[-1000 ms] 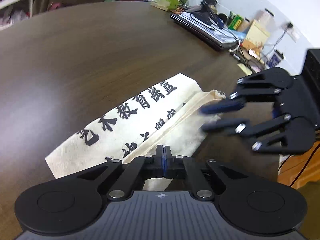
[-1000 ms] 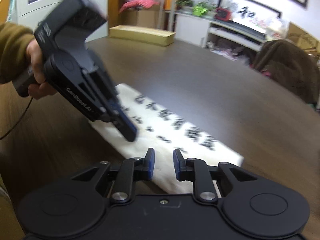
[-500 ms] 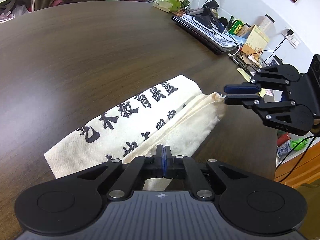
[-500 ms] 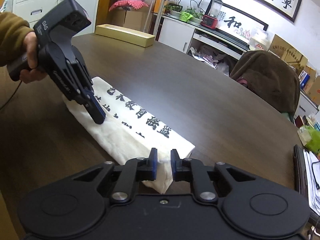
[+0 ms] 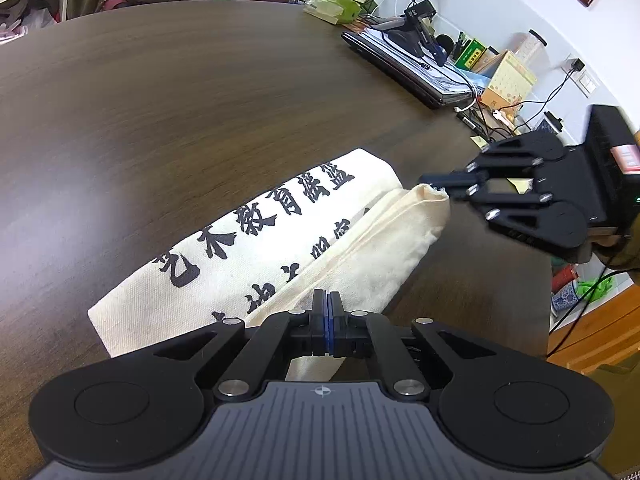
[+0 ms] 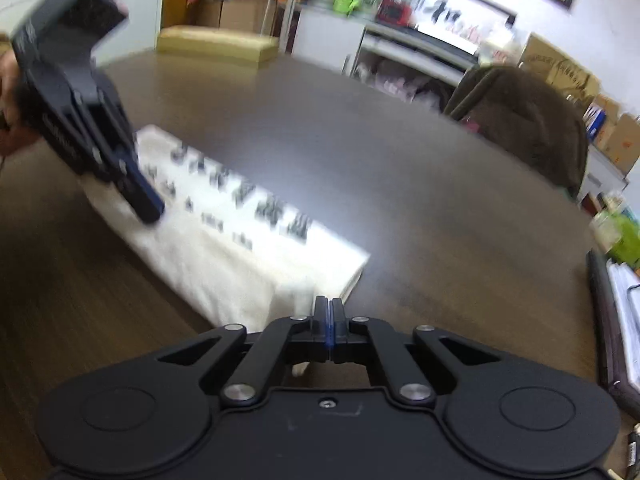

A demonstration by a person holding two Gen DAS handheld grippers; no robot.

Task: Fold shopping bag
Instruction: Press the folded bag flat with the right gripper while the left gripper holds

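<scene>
Mid-fold: bag (image 5: 256, 240) on table (image 5: 160, 100); left claw (image 5: 327, 312) pinched on near flap, right claw (image 5: 434, 180) on far corner — next, likely lifting together.

The shopping bag (image 5: 256, 240) carries two rows of large black Chinese characters printed along its length; the upper row includes 教育 (image 5: 276, 210). In the right wrist view the same print is blurred and unreadable, as is the calligraphy on the framed scroll (image 6: 452, 8) at 12 o'clock.
</scene>
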